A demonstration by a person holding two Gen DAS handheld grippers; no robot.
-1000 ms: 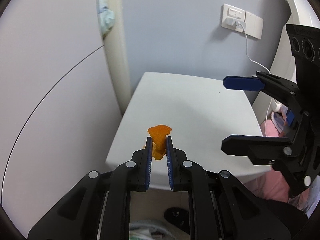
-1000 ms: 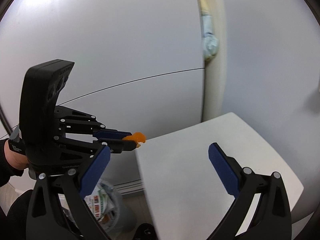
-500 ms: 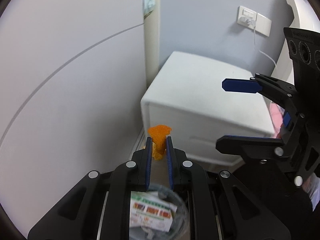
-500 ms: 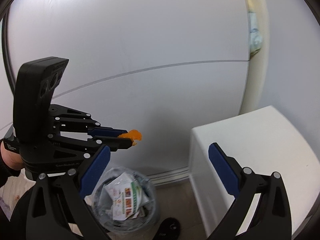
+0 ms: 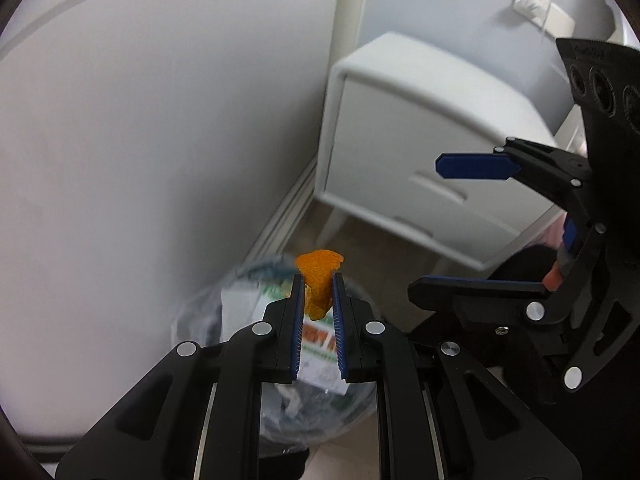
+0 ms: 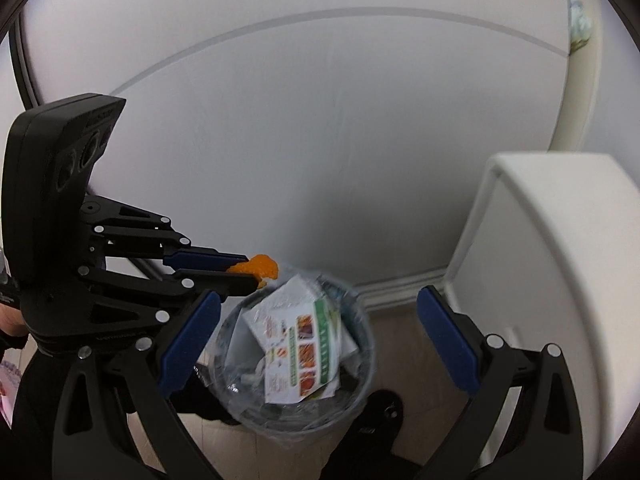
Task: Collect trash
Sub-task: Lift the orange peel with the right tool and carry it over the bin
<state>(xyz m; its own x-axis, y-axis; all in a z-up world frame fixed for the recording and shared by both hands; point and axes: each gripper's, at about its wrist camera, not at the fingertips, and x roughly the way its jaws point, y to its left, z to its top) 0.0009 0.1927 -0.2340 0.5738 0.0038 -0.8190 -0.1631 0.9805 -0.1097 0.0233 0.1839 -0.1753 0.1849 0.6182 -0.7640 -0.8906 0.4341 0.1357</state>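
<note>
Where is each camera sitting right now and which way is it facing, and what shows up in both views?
Left wrist: sits on the left gripper, looking down along its fingers, shut on the orange peel, at the trash bin; the right gripper shows alongside.
Right wrist: sits on the right gripper, jaws open, looking down into the bin; the left gripper shows alongside.
Shared: peel, bin, white cabinet, both grippers.

1. The trash bin is motion-blurred in the left wrist view, and the left gripper hides its near rim.
2. Print on the leaflet in the bin is too small to read.
3. The white cabinet is cut off by the right wrist picture's edge.
4. The wall socket is blurred.
5. The person's hand barely shows at the edge.
</note>
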